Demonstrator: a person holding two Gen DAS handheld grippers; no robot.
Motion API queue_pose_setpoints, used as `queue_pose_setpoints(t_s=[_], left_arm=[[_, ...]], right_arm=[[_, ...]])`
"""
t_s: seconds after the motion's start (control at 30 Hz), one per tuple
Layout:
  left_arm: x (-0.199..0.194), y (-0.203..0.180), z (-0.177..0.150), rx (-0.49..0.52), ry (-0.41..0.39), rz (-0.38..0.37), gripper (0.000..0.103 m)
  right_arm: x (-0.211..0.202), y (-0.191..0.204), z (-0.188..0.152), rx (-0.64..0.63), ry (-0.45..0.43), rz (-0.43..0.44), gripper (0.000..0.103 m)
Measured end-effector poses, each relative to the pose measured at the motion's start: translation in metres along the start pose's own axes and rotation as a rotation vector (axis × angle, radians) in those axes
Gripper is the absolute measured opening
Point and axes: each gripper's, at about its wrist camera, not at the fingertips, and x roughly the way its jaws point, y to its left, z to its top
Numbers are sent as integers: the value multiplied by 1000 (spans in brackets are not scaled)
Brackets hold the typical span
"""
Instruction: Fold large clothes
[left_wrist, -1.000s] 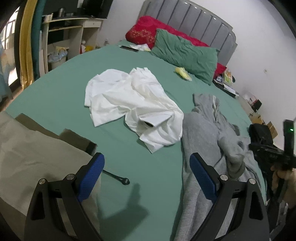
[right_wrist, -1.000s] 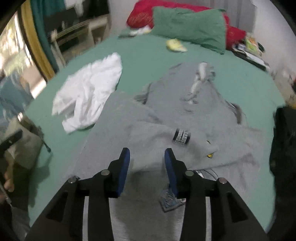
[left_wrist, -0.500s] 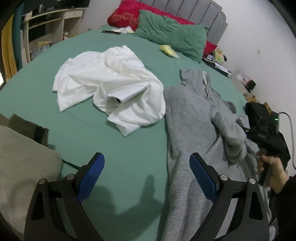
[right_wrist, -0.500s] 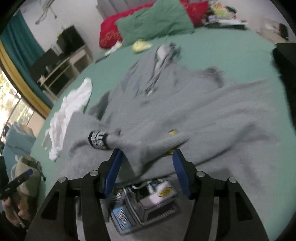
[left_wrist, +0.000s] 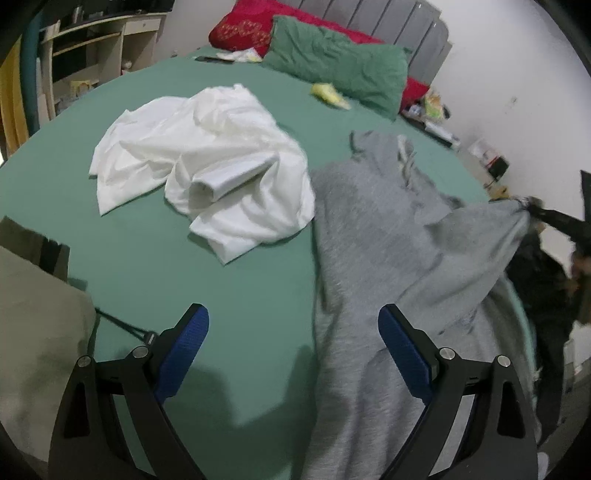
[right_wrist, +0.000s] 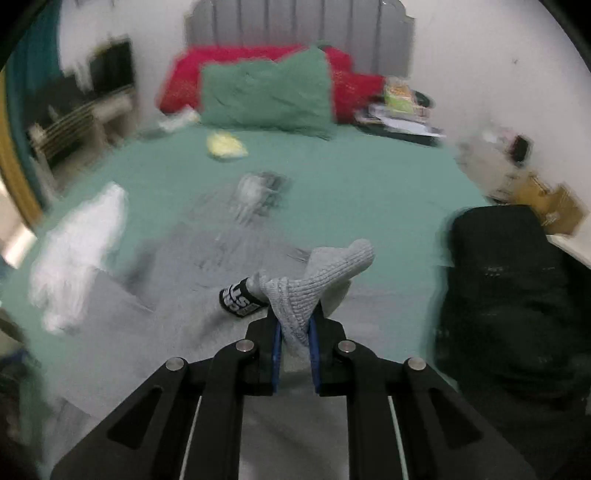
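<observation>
— Right hand-held gripper (right_wrist: 294, 341): we are pinching the ribbed cuff (right_wrist: 325, 275) of the grey hoodie (left_wrist: 373, 236) between its blue pads, lifting that sleeve off the bed (left_wrist: 236, 295).

— And we are holding the left hand-held gripper (left_wrist: 293, 350) wide open, gripping nothing, over the green sheet beside the hoodie's near hem.

— Farther off, a crumpled white shirt (left_wrist: 207, 162) is lying just left of the hoodie, with a green pillow (left_wrist: 340, 62) sitting at the headboard.
</observation>
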Motion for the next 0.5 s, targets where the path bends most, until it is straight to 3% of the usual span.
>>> queue_pose_setpoints(t_s=[0.07, 0.1, 0.17, 0.2, 0.23, 0.33, 0.43, 0.5], left_arm=[[5, 0, -3, 3, 14, 29, 95], [7, 1, -3, 2, 17, 38, 95], [7, 2, -2, 2, 16, 42, 95], [6, 2, -2, 0, 12, 46, 95], [6, 3, -1, -2, 10, 47, 95], [0, 6, 1, -13, -9, 37, 95], [-8, 15, 6, -35, -41, 25, 95], [-14, 21, 10, -51, -67, 32, 95]], right_arm=[[26, -21, -12, 3, 153, -65, 15], [42, -29, -22, 8, 214, -82, 22], [72, -46, -46, 60, 311, -110, 38], [82, -52, -56, 86, 332, -141, 56], [86, -57, -65, 122, 332, -164, 65], [68, -54, -68, 180, 228, -204, 66], [52, -23, -64, 47, 103, -208, 67], [71, -7, -65, -41, 168, -148, 67]])
